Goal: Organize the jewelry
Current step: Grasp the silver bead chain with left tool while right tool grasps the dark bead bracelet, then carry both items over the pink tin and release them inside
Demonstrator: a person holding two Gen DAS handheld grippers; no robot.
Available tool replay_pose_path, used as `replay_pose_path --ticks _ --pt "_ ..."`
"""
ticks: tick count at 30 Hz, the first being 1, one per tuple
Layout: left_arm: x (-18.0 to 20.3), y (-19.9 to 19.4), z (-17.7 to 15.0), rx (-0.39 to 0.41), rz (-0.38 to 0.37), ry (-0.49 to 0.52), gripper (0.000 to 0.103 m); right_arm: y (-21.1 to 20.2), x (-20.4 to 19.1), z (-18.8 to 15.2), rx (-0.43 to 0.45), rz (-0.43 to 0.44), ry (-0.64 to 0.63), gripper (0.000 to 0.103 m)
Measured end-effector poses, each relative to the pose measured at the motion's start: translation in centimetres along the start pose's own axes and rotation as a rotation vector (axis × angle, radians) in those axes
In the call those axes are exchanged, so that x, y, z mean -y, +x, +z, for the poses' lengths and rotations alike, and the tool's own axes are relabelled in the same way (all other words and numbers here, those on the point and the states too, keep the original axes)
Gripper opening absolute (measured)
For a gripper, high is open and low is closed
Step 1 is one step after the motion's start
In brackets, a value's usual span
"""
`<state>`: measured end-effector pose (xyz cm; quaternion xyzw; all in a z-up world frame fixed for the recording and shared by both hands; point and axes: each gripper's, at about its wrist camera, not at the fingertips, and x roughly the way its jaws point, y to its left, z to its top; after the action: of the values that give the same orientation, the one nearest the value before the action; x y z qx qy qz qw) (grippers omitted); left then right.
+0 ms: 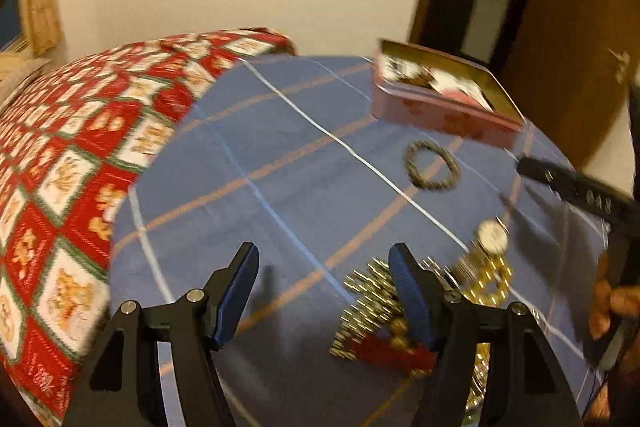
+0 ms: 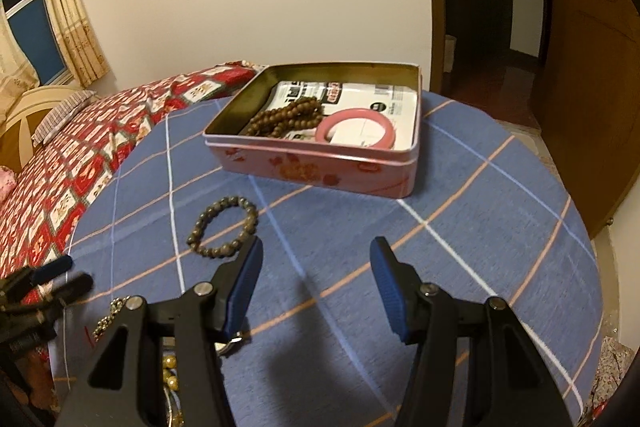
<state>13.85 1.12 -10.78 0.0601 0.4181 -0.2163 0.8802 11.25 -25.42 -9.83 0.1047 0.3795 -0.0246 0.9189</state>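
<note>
Blue-padded jaws of the left gripper are standing apart with nothing between them, hovering over the blue checked cloth. Its right finger is overlapping a heap of gold chain with a red tassel; whether it is touching the heap I cannot tell, as the view is blurred. Just beyond that finger a watch with a pale dial is lying on its gold band. Farther out, toward the tin, a dark bead bracelet is lying flat on the cloth, well apart from the jaws.

Jaws of the right gripper are also standing partly open and gripping nothing. The same bracelet is lying just beyond its left fingertip, outside the gap, near but apparently not touching. Under that finger, bits of gold chain and gold beads are peeping out. The tin, pink with flowers, is sitting open on the cloth past the bracelet, well clear of both grippers. Inside it, a string of brown beads is lying beside a pink bangle, both on a printed packet. The other gripper is showing blurred at the left edge. Beyond the cloth a red patterned bedspread is lying.
</note>
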Motion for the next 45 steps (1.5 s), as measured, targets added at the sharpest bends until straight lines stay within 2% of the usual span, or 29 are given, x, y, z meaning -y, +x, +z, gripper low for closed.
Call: replay_pose_path --ticks 6,9,13,15,16,17,21,26,36,39,42,44,45 --pt "1.1 1.4 -1.3 -0.073 0.021 0.054 0.068 -0.4 -0.6 -0.1 -0.001 0.007 -0.017 0.059" --pt "1.0 1.3 -1.6 -0.077 -0.012 0.037 0.068 -0.3 -0.9 -0.1 -0.004 0.012 -0.024 0.059" --pt "2.0 1.5 -1.7 -0.079 0.011 0.071 0.066 0.3 -1.3 -0.2 -0.020 0.029 -0.023 0.059" --pt "2.6 1.5 -1.7 -0.064 -0.014 0.095 0.039 0.5 -1.5 -0.2 -0.029 0.035 -0.025 0.059" --pt "3.0 1.5 -1.7 -0.054 -0.031 0.117 0.031 0.6 -1.6 -0.2 -0.031 0.037 -0.026 0.059" --pt "3.2 1.5 -1.7 -0.052 -0.039 0.128 0.018 0.7 -1.6 -0.2 -0.033 0.038 -0.027 0.059" --pt "2.7 1.6 -0.8 -0.053 -0.104 0.089 0.009 0.8 -1.6 0.0 -0.036 0.040 -0.029 0.058" --pt "0.7 -1.1 1.3 0.107 -0.169 -0.016 0.009 1.5 -1.9 0.7 -0.042 0.056 -0.042 0.054" --pt "-0.5 -4.2 3.9 0.243 -0.172 -0.066 0.009 5.8 -4.9 2.2 -0.115 0.069 -0.147 0.052" --pt "-0.8 -4.3 4.0 0.245 -0.168 -0.073 0.009 7.4 -5.9 1.9 -0.155 0.041 -0.194 0.042" --pt "-1.0 -3.7 3.9 0.232 -0.170 -0.083 0.009 7.5 -6.7 1.7 -0.133 -0.016 -0.257 0.036" --pt "-1.0 -3.4 3.8 0.223 -0.170 -0.087 0.009 7.5 -6.7 1.6 -0.132 -0.009 -0.264 0.026" --pt "-1.0 -3.3 3.8 0.220 -0.170 -0.089 0.009 7.4 -6.8 1.5 -0.127 -0.017 -0.272 0.016"
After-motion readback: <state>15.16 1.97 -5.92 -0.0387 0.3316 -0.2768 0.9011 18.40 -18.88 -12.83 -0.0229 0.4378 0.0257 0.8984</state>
